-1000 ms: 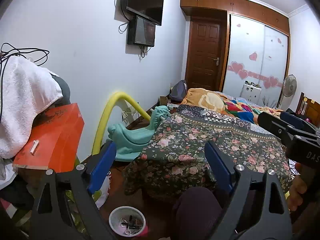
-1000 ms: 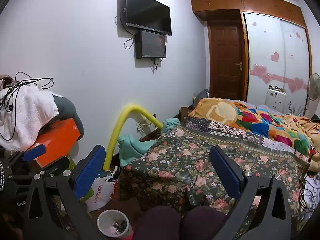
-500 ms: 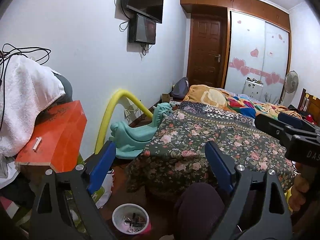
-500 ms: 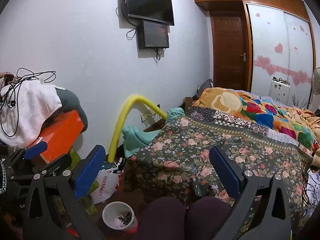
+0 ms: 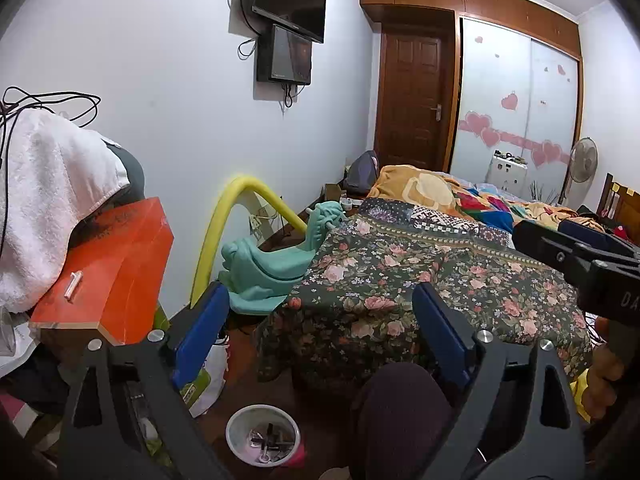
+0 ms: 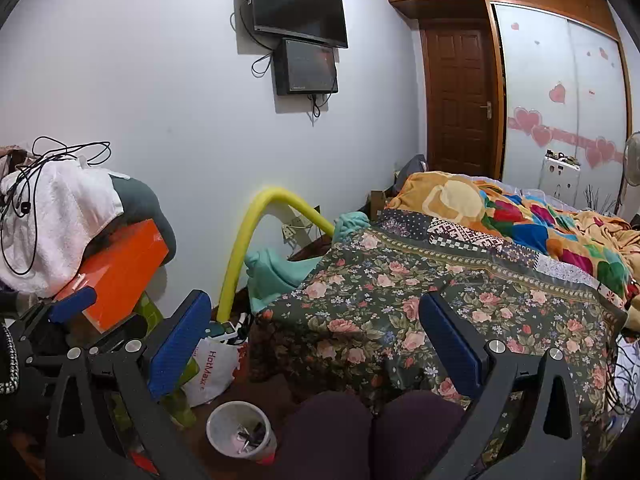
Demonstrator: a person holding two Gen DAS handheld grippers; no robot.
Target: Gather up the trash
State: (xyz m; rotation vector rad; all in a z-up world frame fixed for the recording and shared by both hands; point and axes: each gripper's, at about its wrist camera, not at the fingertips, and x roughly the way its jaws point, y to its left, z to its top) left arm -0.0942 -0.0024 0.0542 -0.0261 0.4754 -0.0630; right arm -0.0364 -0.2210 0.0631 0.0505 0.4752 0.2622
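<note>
A small white trash bin (image 5: 262,435) with scraps inside stands on the dark floor by the bed's foot; it also shows in the right wrist view (image 6: 239,430). My left gripper (image 5: 320,328) is open and empty, held above the bin and in front of the bed. My right gripper (image 6: 316,336) is open and empty, also above the floor facing the bed. The right gripper's body shows at the right edge of the left wrist view (image 5: 580,264). A white plastic bag (image 6: 212,368) lies on the floor left of the bin.
A bed with a floral blanket (image 5: 420,280) fills the middle and right. A teal rocking toy (image 5: 272,264) and a yellow foam tube (image 5: 224,232) stand by the wall. An orange box (image 5: 108,272) under white towels (image 5: 44,200) is at left. My knees (image 6: 360,432) are at the bottom.
Both grippers have tilted down a little and shifted; the trash bin and floor show more fully now. Both stay open and empty.
</note>
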